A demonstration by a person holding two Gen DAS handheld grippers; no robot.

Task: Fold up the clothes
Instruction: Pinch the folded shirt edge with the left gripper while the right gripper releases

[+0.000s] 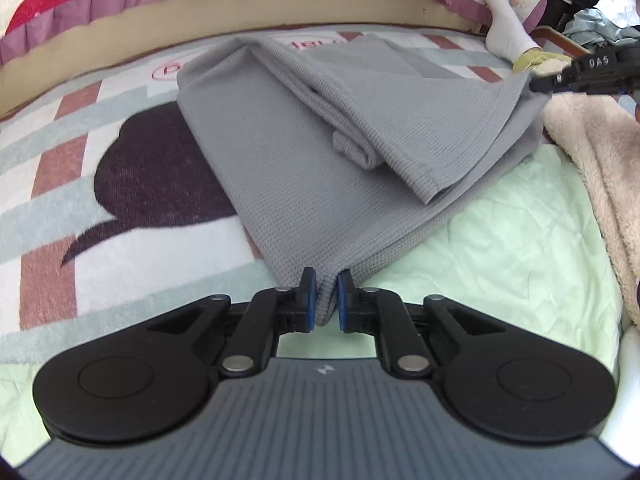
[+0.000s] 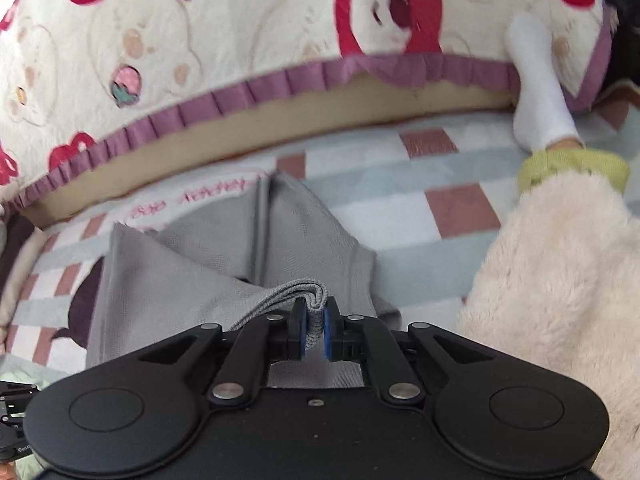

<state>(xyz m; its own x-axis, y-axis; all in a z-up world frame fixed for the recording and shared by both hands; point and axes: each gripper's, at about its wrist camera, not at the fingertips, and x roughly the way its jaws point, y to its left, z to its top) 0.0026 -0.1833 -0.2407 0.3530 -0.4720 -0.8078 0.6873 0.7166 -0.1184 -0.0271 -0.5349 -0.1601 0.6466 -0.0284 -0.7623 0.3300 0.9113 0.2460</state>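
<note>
A grey waffle-knit garment [image 1: 320,128] lies partly folded on the bed, its layers overlapping. My left gripper [image 1: 326,300] is shut on the garment's near corner, the blue pads [image 1: 309,300] pinching the cloth. At the far right of the left wrist view, my right gripper [image 1: 536,85] grips the garment's other corner. In the right wrist view the right gripper [image 2: 316,326] is shut on a bunched ribbed hem of the same grey garment [image 2: 224,264], which spreads away to the left and ahead.
A checked blanket [image 1: 60,184] and a pale green quilt [image 1: 500,248] cover the bed. A fluffy cream garment [image 2: 560,280] lies at the right. A white sock [image 2: 536,92] leans on the bear-print pillow [image 2: 240,32]. A pile of clothes [image 1: 600,8] sits top right.
</note>
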